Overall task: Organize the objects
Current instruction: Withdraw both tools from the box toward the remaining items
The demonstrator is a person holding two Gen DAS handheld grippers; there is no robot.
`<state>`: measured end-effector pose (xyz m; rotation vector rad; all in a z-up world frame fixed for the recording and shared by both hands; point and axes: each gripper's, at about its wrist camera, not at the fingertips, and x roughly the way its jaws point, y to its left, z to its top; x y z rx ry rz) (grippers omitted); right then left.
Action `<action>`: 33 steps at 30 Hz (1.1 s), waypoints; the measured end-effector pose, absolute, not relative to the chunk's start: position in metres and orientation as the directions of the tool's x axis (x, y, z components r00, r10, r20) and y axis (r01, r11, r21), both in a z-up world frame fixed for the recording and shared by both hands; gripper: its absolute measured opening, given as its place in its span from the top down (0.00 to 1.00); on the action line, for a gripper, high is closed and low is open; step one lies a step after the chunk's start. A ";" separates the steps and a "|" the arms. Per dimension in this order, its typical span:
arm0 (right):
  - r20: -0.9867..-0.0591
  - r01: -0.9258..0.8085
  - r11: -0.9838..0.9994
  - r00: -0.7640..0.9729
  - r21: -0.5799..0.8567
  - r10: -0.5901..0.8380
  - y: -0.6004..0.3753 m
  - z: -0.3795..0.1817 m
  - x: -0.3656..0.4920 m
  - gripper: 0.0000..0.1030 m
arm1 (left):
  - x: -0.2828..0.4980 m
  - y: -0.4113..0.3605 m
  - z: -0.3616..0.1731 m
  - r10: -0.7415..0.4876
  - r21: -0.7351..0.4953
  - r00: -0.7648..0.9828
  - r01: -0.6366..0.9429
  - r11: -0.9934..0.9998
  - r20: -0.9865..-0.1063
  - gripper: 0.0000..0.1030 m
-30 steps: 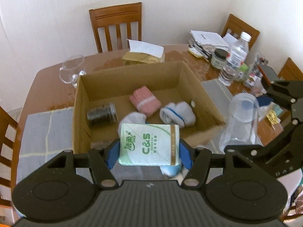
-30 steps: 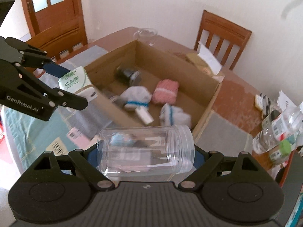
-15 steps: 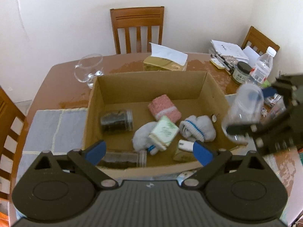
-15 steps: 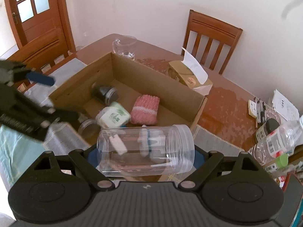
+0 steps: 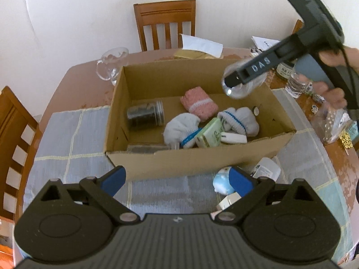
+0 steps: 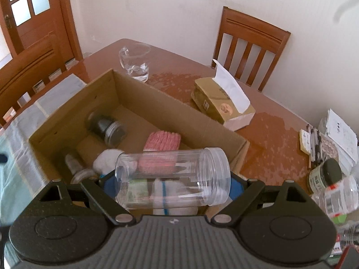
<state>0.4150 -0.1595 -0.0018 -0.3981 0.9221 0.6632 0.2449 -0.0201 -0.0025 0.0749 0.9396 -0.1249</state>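
Observation:
An open cardboard box [image 5: 157, 159] [image 6: 74, 103] stands on the table. Inside lie a dark jar [image 5: 145, 115], a pink cloth [image 5: 198, 103], white socks [image 5: 237, 118] and the green tissue pack [image 5: 209, 133]. My left gripper [image 5: 177, 181] is open and empty, in front of the box's near wall. My right gripper [image 6: 172, 186] is shut on a clear plastic jar [image 6: 172, 177], held sideways above the box's right part; it also shows in the left wrist view [image 5: 242, 85].
In front of the box lie a light blue object [image 5: 221, 182] and a small white bottle [image 5: 267, 169]. A glass jug [image 6: 134, 62], a tissue box [image 6: 222, 103], chairs, papers, bottles and a small jar [image 6: 323, 174] surround the box.
My left gripper let go of the green tissue pack, which now lies in the box, and drew back toward me. My right gripper carried the clear jar over the box.

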 end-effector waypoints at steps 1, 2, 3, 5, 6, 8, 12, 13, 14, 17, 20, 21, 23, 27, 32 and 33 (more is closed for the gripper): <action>-0.834 -0.670 0.741 0.430 -0.039 0.345 -0.157 -0.003 0.417 0.04 | 0.244 -0.018 -0.005 -0.075 0.005 0.579 0.135 0.991 -0.812 0.05; -0.835 -0.663 0.747 0.435 -0.044 0.337 -0.156 -0.005 0.418 0.00 | 0.243 -0.017 -0.006 -0.073 0.004 0.576 0.130 0.991 -0.814 0.05; -0.834 -0.658 0.752 0.439 -0.045 0.334 -0.156 -0.007 0.419 0.00 | 0.242 -0.015 -0.008 -0.071 0.003 0.574 0.127 0.992 -0.816 0.05; -0.838 -0.659 0.752 0.429 -0.034 0.338 -0.155 -0.008 0.418 0.00 | 0.239 -0.012 -0.010 -0.072 -0.002 0.569 0.123 0.992 -0.819 0.05; -0.838 -0.660 0.751 0.426 -0.030 0.341 -0.156 -0.009 0.416 0.00 | 0.239 -0.011 -0.011 -0.071 -0.002 0.567 0.121 0.993 -0.821 0.05; -0.839 -0.665 0.747 0.420 -0.026 0.345 -0.157 -0.010 0.412 0.00 | 0.236 -0.009 -0.013 -0.065 0.001 0.565 0.115 0.993 -0.822 0.05; -0.836 -0.665 0.746 0.426 -0.029 0.347 -0.160 -0.009 0.402 0.00 | 0.233 -0.006 -0.014 -0.062 0.001 0.565 0.111 0.994 -0.823 0.05; -0.839 -0.667 0.745 0.420 -0.026 0.346 -0.161 -0.008 0.400 0.00 | 0.232 -0.006 -0.014 -0.060 0.001 0.566 0.107 0.994 -0.822 0.05; -0.838 -0.664 0.747 0.419 -0.021 0.349 -0.163 -0.007 0.397 0.00 | 0.231 -0.005 -0.014 -0.056 0.003 0.569 0.101 0.995 -0.820 0.05; -0.834 -0.659 0.752 0.422 -0.013 0.355 -0.168 -0.004 0.388 0.00 | 0.228 -0.004 -0.014 -0.057 -0.002 0.575 0.096 0.995 -0.816 0.05; -0.828 -0.648 0.762 0.429 -0.003 0.361 -0.176 -0.001 0.376 0.00 | 0.224 -0.003 -0.016 -0.051 0.005 0.574 0.096 0.995 -0.817 0.05; -0.827 -0.647 0.762 0.430 -0.001 0.363 -0.179 -0.001 0.371 0.00 | 0.222 -0.003 -0.017 -0.050 0.007 0.573 0.097 0.995 -0.818 0.05; -0.821 -0.644 0.765 0.443 -0.012 0.361 -0.183 -0.001 0.361 0.00 | 0.219 -0.003 -0.019 -0.053 0.004 0.571 0.098 0.995 -0.819 0.05; -0.821 -0.647 0.762 0.439 -0.008 0.365 -0.195 -0.004 0.340 0.00 | 0.213 -0.003 -0.025 -0.067 -0.012 0.560 0.102 0.995 -0.826 0.05; -0.838 -0.638 0.769 0.400 0.038 0.373 -0.207 -0.014 0.317 0.00 | 0.207 -0.005 -0.032 -0.074 -0.016 0.553 0.109 0.994 -0.830 0.05; -0.839 -0.651 0.757 0.380 0.057 0.389 -0.210 -0.017 0.312 0.00 | 0.206 -0.004 -0.033 -0.073 -0.018 0.551 0.106 0.994 -0.832 0.05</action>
